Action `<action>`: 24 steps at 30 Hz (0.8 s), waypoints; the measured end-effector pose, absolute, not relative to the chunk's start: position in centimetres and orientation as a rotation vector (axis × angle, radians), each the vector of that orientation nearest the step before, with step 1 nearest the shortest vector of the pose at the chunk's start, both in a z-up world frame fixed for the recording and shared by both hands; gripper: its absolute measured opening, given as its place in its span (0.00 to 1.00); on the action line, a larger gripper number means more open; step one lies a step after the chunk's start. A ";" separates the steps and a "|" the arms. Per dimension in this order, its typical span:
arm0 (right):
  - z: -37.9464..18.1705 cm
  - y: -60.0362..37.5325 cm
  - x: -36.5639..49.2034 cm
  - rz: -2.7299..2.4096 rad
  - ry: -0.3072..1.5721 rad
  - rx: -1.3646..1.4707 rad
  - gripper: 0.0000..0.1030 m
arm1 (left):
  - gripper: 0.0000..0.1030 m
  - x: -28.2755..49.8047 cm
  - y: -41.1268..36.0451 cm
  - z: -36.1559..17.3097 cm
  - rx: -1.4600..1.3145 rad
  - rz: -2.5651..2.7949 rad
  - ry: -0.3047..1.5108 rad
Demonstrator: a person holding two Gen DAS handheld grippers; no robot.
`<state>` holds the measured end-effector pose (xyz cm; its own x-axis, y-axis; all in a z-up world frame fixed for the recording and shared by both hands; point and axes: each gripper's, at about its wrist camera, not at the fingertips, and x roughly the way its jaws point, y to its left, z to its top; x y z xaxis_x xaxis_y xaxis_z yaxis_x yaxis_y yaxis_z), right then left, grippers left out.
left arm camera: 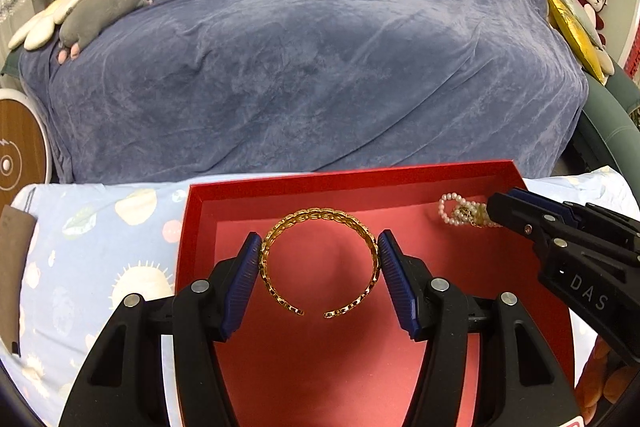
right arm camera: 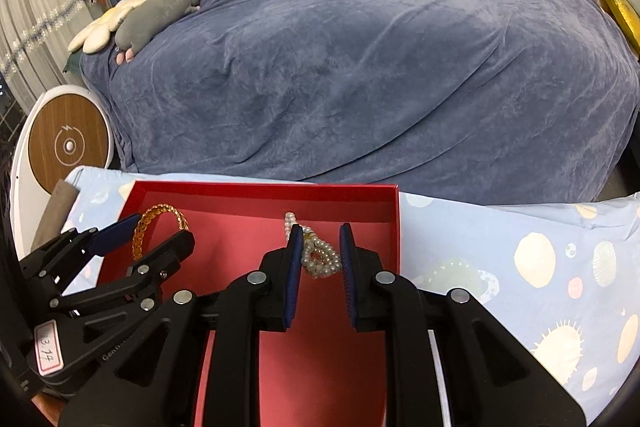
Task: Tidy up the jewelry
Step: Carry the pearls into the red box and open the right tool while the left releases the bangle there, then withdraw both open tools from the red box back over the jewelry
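Note:
A red tray (left arm camera: 360, 175) (right arm camera: 394, 211) lies on a pale blue patterned cloth. My left gripper (left arm camera: 319, 247) is inside it, its blue pads (left arm camera: 248, 267) touching both sides of a gold open cuff bangle (left arm camera: 316, 217), which also shows in the right wrist view (right arm camera: 160, 213). My right gripper (right arm camera: 320, 247) is over the tray's right part, its pads (right arm camera: 296, 251) on either side of a bunched pearl bracelet (right arm camera: 318, 259) (left arm camera: 460, 213); a gap shows between the right pad and the pearls.
A big blue velvet-covered couch (left arm camera: 320, 47) rises behind the cloth. Plush toys (left arm camera: 100, 7) lie at its left, a gold cushion (left arm camera: 572, 31) at its right. A round wooden-faced device (right arm camera: 68, 147) stands at the left. A brown pouch (left arm camera: 14, 267) lies on the cloth's left edge.

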<state>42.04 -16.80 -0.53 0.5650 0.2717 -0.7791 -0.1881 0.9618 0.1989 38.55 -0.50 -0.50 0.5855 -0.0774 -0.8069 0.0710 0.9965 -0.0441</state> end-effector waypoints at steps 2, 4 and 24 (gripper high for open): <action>-0.6 -17.0 41.9 0.260 0.928 0.102 0.22 | 0.56 38.5 -0.1 -0.7 -0.031 -0.088 0.950; -0.6 -17.3 41.6 0.255 0.919 0.109 0.24 | 0.57 38.3 0.2 -0.7 -0.045 -0.083 0.946; 5.7 -20.4 23.7 0.281 0.798 0.056 0.42 | 0.68 23.1 2.8 5.5 -0.054 -0.069 0.844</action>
<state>23.70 -20.37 5.69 0.6631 0.2699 -0.6982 -0.2280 0.9612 0.1550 23.09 2.84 5.46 0.6627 -0.0821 -0.7444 0.0394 0.9964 -0.0748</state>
